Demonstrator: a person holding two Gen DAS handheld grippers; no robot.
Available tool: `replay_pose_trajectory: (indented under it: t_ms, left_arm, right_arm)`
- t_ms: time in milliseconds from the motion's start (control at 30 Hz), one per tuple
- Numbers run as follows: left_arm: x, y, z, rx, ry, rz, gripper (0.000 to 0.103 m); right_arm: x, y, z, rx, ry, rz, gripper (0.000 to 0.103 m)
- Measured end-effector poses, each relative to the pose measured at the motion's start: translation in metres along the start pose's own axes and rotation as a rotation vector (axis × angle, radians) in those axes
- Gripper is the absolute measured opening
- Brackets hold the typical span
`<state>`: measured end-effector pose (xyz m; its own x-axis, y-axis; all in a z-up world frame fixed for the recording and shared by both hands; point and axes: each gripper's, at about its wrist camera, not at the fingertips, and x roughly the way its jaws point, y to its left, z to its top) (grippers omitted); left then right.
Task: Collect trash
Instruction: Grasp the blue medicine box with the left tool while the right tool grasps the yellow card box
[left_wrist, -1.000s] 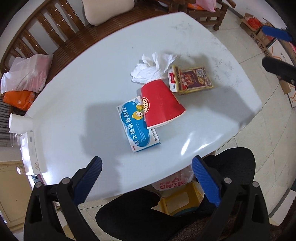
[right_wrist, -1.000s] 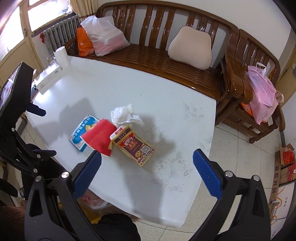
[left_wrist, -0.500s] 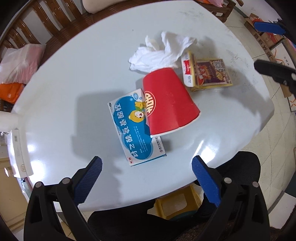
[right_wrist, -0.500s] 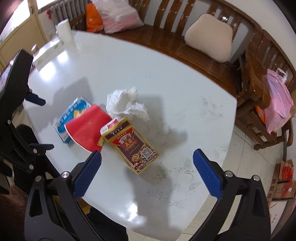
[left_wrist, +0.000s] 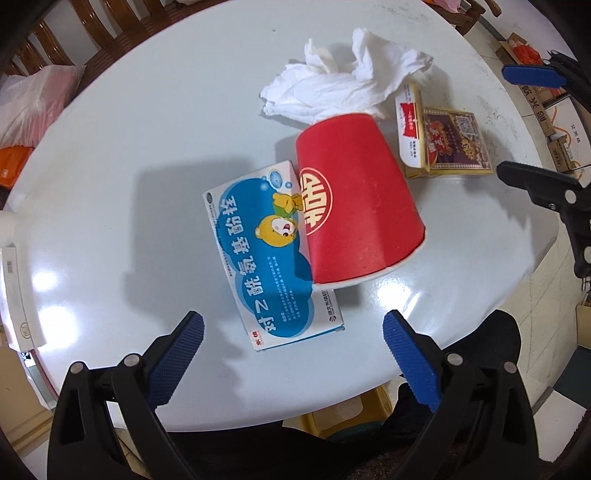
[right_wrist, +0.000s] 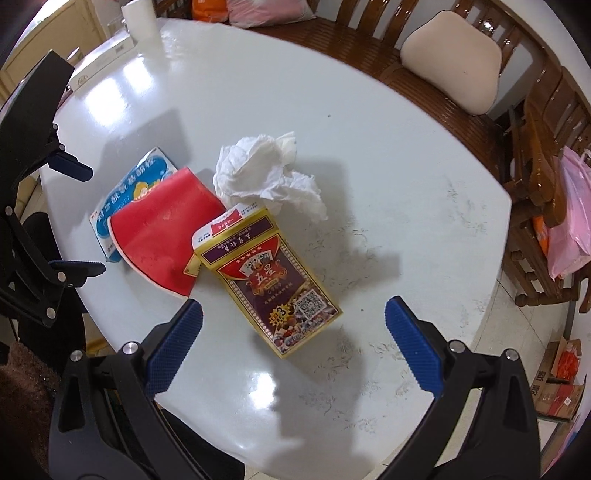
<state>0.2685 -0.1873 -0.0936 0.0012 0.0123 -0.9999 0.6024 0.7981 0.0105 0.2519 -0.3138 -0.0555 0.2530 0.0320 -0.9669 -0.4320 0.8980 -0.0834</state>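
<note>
Both grippers have dropped closer: left gripper (left_wrist: 291, 350), spread, below the blue box (left_wrist: 266, 254); right gripper (right_wrist: 293, 332), spread, over the card box (right_wrist: 273, 284). Nothing grasped yet.

Both cameras look down at the white table (left_wrist: 110, 155) from close above its near edge. They share the red cup (left_wrist: 354, 199) and the tissue (right_wrist: 266, 173), seen from opposite sides.

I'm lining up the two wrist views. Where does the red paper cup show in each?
Left wrist: the red paper cup lies on its side at picture centre, overlapping the blue medicine box.
Right wrist: the cup is left of centre, flattened-looking, beside the playing-card box.
Shared landmark: the crumpled white tissue, just past the cup's base in both.
</note>
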Motion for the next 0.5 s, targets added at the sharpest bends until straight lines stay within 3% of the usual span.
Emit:
replay_pose_trajectory:
  t_ms: [500]
  left_arm:
    - [0.035,0.025,-0.007,-0.032,0.026,-0.043,0.095]
  right_arm:
    - [0.057,0.014,0.013,-0.162,0.111,0.000,0.097]
